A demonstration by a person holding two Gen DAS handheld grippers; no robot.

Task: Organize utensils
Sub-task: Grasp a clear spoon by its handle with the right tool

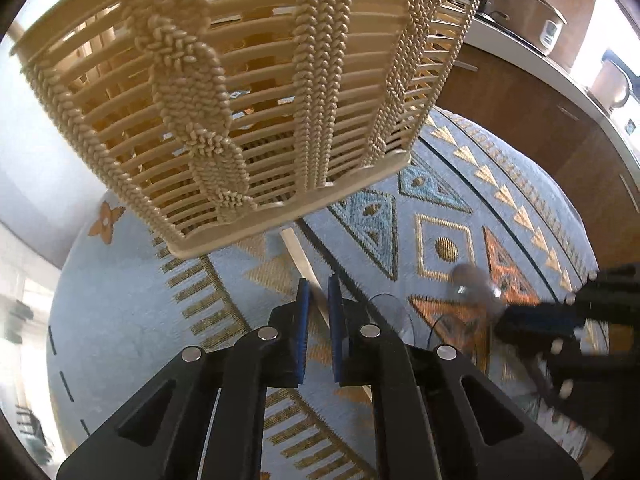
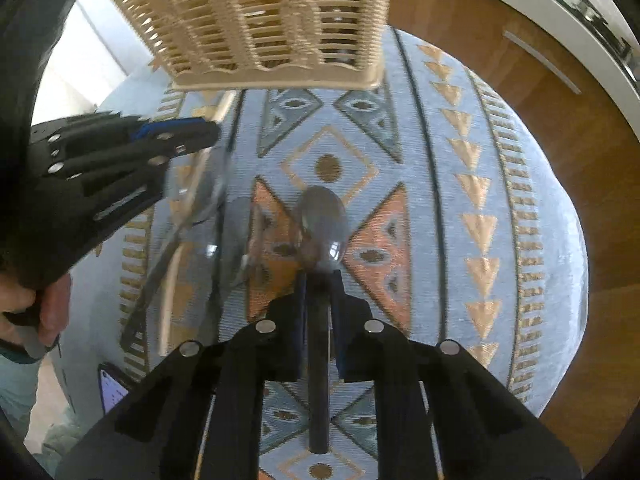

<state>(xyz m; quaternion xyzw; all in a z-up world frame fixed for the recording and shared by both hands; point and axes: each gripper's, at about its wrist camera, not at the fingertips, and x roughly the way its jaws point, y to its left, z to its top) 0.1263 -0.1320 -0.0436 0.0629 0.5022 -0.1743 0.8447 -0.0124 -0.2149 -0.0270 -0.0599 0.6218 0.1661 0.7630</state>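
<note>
The right gripper [image 2: 319,276] clamps a spoon [image 2: 322,220]; the left gripper [image 1: 319,292] pinches a pale stick [image 1: 298,252]. Each should lift straight, then tip over the basket [image 1: 224,92].

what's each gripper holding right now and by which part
The right gripper is shut on a dark spoon, gripping its handle just behind the bowl. The left gripper is shut on a pale utensil handle, partway along it; its ends aren't visible.

both wrist views look steeply down, close, sharing the probably round rug [image 1: 120,320].
</note>
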